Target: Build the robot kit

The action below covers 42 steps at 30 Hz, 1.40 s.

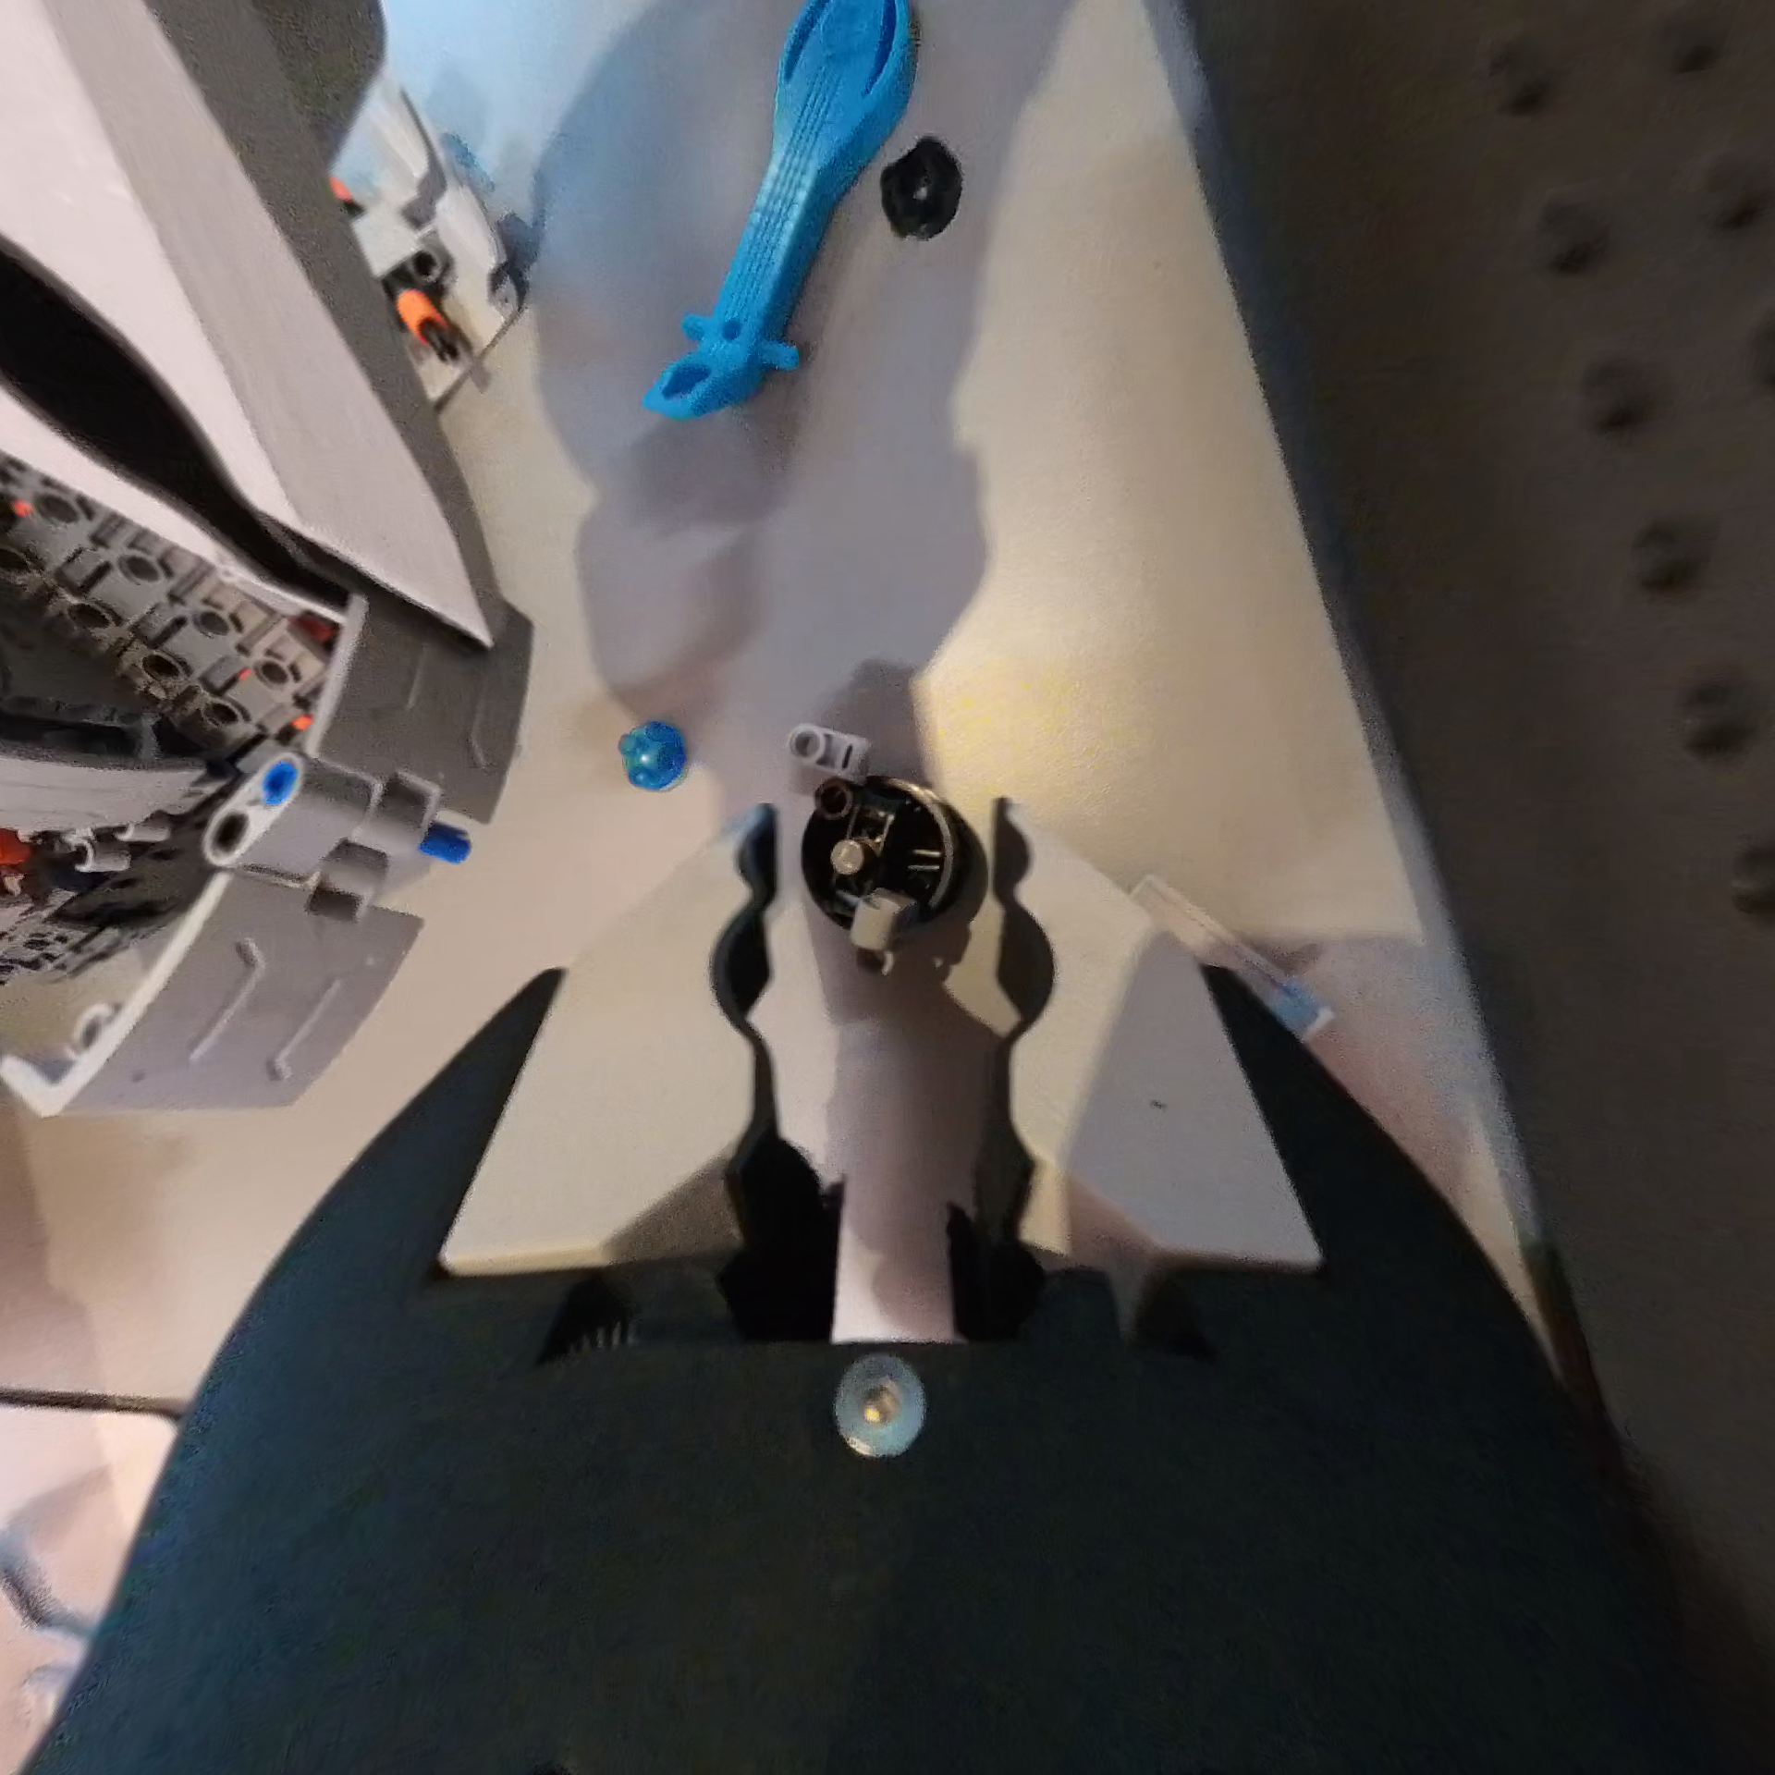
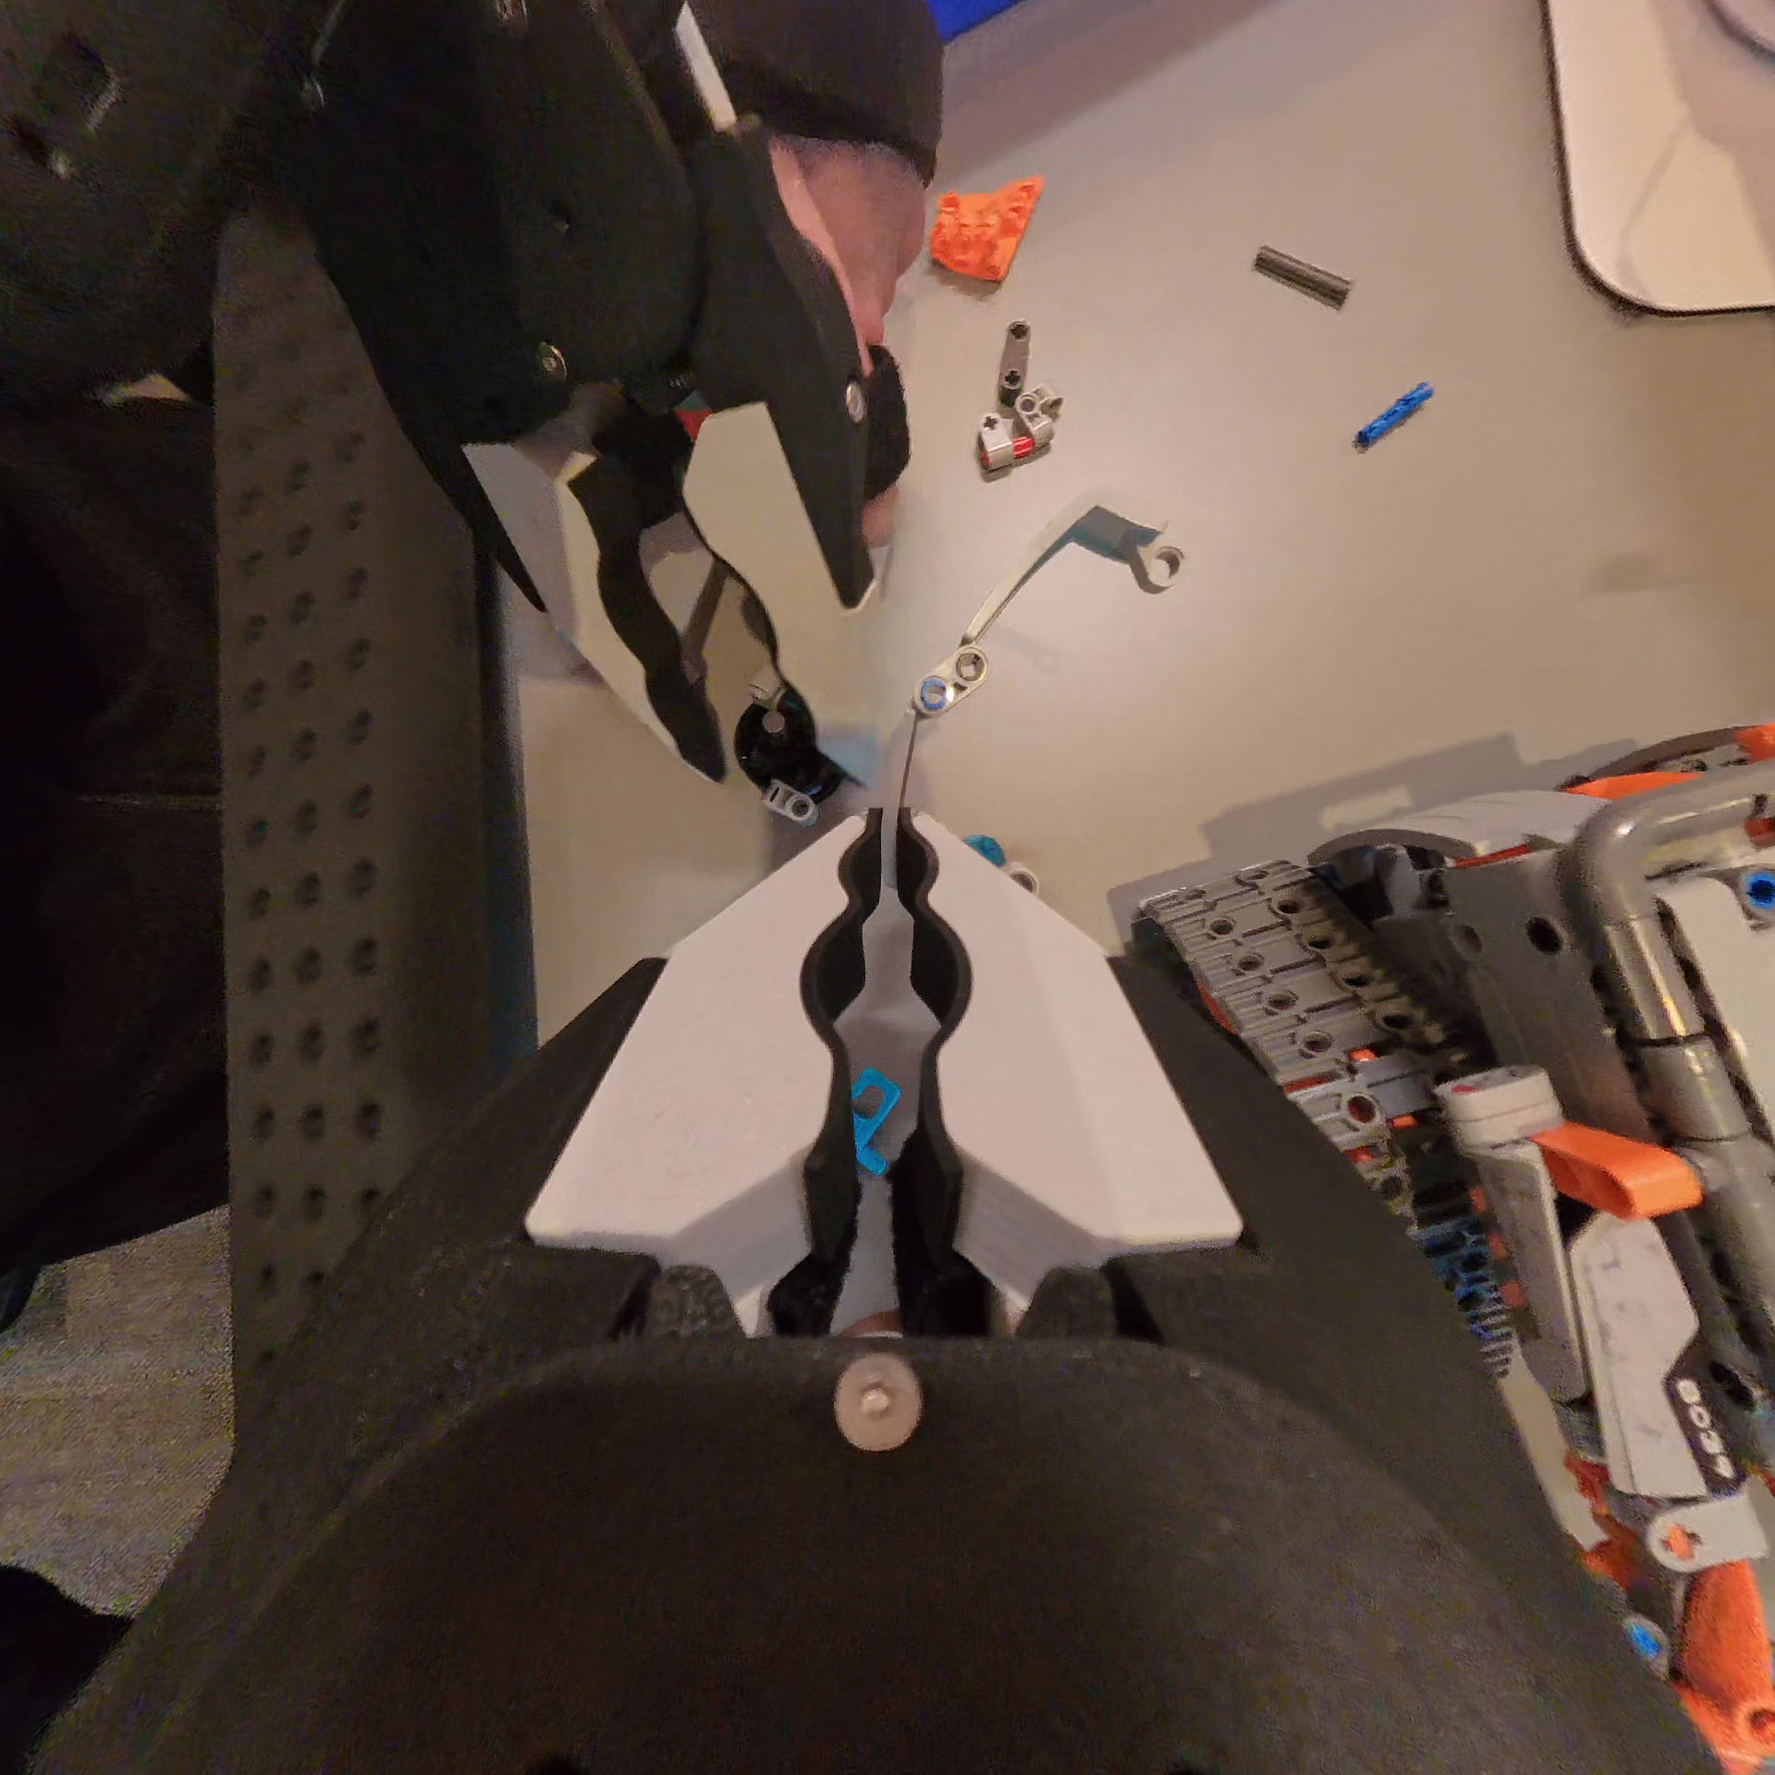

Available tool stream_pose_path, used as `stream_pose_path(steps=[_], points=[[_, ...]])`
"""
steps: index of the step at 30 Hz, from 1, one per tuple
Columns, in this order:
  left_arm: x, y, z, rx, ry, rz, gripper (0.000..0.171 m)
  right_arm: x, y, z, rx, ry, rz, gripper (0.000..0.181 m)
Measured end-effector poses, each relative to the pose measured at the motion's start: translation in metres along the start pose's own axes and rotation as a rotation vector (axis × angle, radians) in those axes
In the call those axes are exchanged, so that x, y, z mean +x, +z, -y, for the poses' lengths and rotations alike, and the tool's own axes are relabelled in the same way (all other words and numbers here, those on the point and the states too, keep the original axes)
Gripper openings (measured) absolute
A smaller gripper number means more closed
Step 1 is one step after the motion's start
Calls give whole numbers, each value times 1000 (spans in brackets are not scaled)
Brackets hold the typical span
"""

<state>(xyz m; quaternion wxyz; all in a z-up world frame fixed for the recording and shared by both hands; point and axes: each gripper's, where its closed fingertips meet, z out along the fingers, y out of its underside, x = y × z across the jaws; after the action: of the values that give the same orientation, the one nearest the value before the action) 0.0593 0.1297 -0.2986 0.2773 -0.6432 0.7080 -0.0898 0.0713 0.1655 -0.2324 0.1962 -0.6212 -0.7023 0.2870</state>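
My left gripper [image 1: 879, 821] is open, its tips on either side of a black round wheel part [image 1: 922, 850] with a grey pin that lies on the table. A small grey connector [image 1: 826, 747] lies just beyond it. In the right wrist view the same gripper [image 2: 780, 672] hangs over the wheel [image 2: 773, 744], held by a person's hand [image 2: 855, 230]. My right gripper [image 2: 891, 816] is shut on the thin end of a long curved grey piece [image 2: 1018, 586], which carries a grey link with a blue pin [image 2: 946, 687] and sticks forward over the table.
A large grey and orange brick-built model [image 2: 1441, 1009] stands at the right; it also shows at the left of the left wrist view [image 1: 240, 749]. Loose parts lie about: blue tool [image 1: 797, 221], black gear [image 1: 920, 187], blue knob [image 1: 653, 756], orange plate [image 2: 984, 226], black tube [image 2: 1301, 277]. A dark perforated panel [image 2: 317, 768] stands beside the table. Across from one pair of fingers to the other is roughly 8 centimeters.
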Motion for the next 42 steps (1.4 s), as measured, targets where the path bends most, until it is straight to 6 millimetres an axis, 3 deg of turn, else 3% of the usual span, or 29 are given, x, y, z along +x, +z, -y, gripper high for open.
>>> stream_pose_path(steps=[1, 8, 13, 19, 26, 36, 42], points=[[1, -2, 2, 7, 0, 3, 55, -2, 0, -1, -3, -4, 8, 0], [-11, -39, 2, 49, 10, 234, 52, -8, 3, -4, -20, -20, 47, 0], [-13, -28, -13, -8, -82, 258, 48, -9, 6, -4, -26, -24, 52, 0], [-5, -37, -6, 30, -28, 265, 31, -13, 7, -6, -27, -40, 76, 0], [2, -25, -14, 27, -66, 205, 18, -22, 17, -13, -56, -51, 123, 0], [1, -30, -12, 59, -92, 257, 18, -25, 28, -26, -111, -42, 141, 0], [6, -31, -10, 13, -30, 310, 8, -26, 31, -27, -120, -44, 141, 0]])
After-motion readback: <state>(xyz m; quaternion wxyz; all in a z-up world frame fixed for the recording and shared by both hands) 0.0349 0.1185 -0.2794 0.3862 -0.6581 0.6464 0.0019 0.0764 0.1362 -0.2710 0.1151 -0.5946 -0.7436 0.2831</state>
